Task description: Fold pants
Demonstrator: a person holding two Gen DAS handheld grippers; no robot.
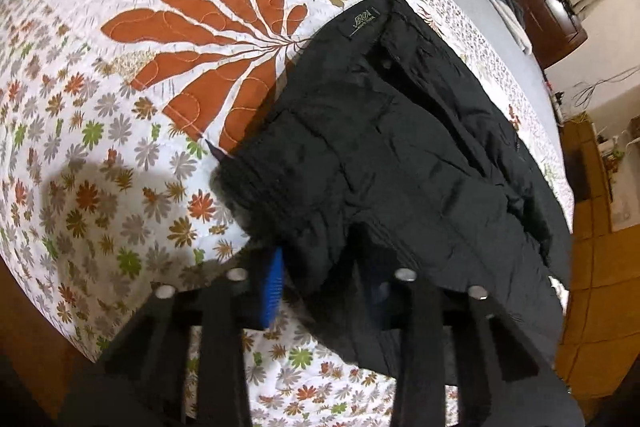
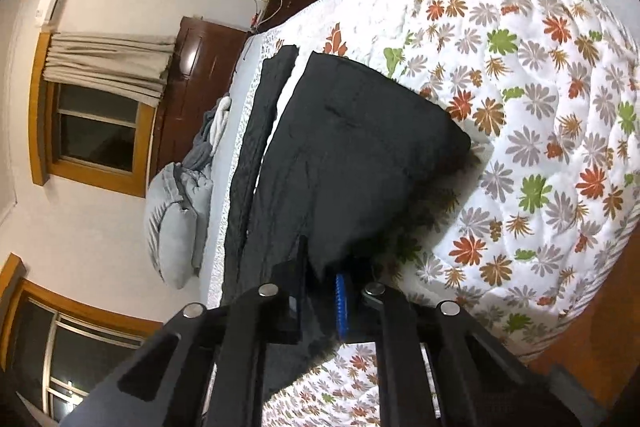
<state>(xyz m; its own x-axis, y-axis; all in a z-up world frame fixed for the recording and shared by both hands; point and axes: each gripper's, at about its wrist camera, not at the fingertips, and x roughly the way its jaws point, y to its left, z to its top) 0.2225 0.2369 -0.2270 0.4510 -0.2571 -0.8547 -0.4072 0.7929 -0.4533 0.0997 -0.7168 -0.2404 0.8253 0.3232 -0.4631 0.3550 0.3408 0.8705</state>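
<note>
Both grippers pinch the black pants (image 1: 400, 155) lying partly folded on the floral quilt (image 1: 120, 147): the left gripper (image 1: 320, 291) has its jaws closed on a near edge of the fabric, and the right gripper (image 2: 320, 303) likewise clamps cloth between its blue-padded fingers.

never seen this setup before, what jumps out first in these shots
The black pants dominate both views, lying across a white floral quilt whose big orange leaf motif sits just left of them. Both the left gripper and right gripper appear closed on the fabric's near edge, lifting it.
</note>
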